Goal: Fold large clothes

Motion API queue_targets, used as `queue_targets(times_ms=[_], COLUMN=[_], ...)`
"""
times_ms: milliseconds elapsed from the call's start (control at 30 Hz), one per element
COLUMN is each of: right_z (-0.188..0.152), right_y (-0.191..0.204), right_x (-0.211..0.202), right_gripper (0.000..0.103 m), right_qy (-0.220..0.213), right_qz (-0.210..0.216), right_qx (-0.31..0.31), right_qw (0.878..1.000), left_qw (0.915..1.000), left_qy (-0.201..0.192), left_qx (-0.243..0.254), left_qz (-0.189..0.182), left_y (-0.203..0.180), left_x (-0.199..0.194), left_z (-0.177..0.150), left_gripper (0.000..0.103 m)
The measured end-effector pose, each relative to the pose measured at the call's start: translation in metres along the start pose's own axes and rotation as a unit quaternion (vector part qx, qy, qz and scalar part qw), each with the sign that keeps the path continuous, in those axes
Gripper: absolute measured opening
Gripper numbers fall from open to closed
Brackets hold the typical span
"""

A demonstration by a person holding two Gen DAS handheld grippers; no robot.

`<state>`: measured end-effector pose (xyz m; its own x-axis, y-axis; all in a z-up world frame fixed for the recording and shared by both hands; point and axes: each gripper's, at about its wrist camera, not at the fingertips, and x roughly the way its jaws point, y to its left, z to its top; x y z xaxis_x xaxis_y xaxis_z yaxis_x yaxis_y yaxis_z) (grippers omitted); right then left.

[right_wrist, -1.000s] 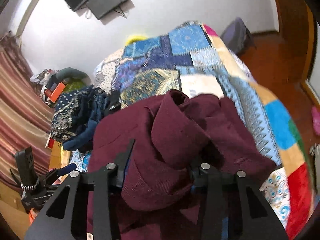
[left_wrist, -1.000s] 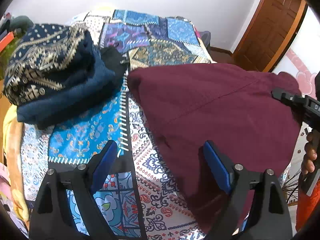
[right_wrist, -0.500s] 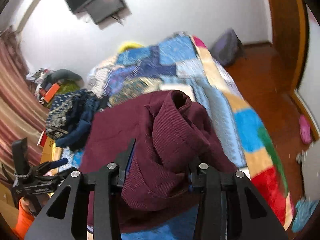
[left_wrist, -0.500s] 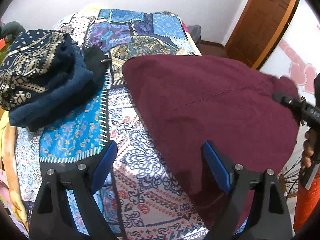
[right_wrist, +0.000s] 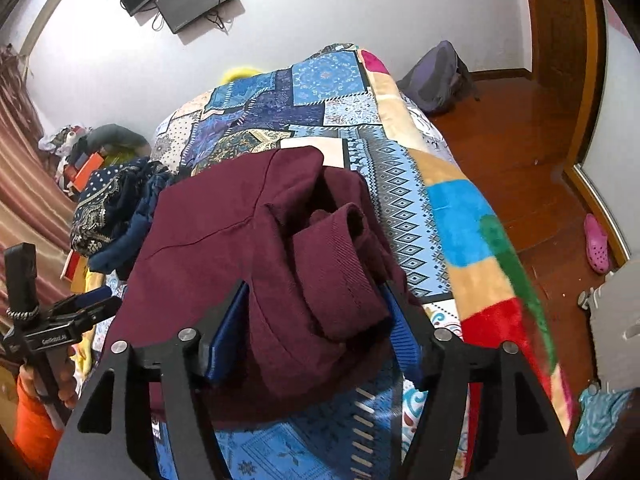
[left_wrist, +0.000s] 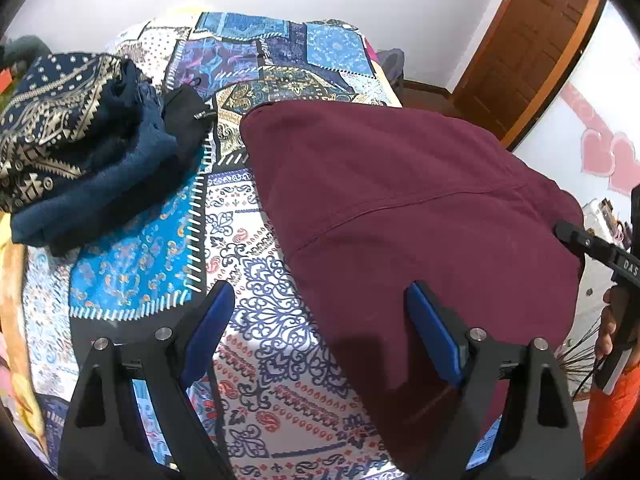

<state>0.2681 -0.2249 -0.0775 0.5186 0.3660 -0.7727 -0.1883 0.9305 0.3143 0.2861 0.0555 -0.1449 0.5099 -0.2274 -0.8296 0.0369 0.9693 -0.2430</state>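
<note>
- R gripper (right_wrist: 316,316): jaws opening, bunched maroon garment (right_wrist: 248,248) between pads, at bed's (right_wrist: 452,208) near edge.
- L gripper (left_wrist: 320,336): spread wide, empty, over quilt.
- Navy clothes pile (left_wrist: 76,152) at bed's left edge.

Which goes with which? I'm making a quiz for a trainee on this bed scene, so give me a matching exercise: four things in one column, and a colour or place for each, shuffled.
Things:
1. garment
2. pile of folded clothes
3. backpack
4. shoe

Colour or place:
A. pink, on the wooden floor
B. maroon, spread on the patchwork bedspread
C. grey-purple, on the floor against the wall
D. navy with pale patterns, beside the maroon one

Pairs: 1-B, 2-D, 3-C, 4-A
</note>
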Motion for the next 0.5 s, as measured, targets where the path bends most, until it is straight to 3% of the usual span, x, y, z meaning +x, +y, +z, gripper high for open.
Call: queue_targets(times_ms=[33, 267, 433, 500], right_z=[-0.001, -0.002, 0.000, -0.001], right_y=[-0.001, -0.014, -0.031, -0.042], right_x=[0.000, 0.005, 0.021, 0.031], right_gripper=[0.075, 0.085, 0.097, 0.098], right_qy=[-0.001, 0.005, 0.026, 0.044], right_qz=[-0.007, 0.006, 0.039, 0.065], right_qx=[0.000, 0.026, 0.069, 0.099], right_qw=[1.000, 1.000, 0.996, 0.992], left_qw=[0.9999, 0.9943, 0.9780, 0.9719], left_qy=[0.003, 0.035, 0.070, 0.080], left_qx=[-0.007, -0.076, -0.151, -0.169], left_qz=[-0.007, -0.066, -0.126, -0.143], left_y=[0.001, 0.017, 0.035, 0.038], left_x=[0.002, 0.020, 0.045, 0.055], left_z=[0.000, 0.003, 0.003, 0.004], left_gripper=[0.088, 0.095, 0.099, 0.099])
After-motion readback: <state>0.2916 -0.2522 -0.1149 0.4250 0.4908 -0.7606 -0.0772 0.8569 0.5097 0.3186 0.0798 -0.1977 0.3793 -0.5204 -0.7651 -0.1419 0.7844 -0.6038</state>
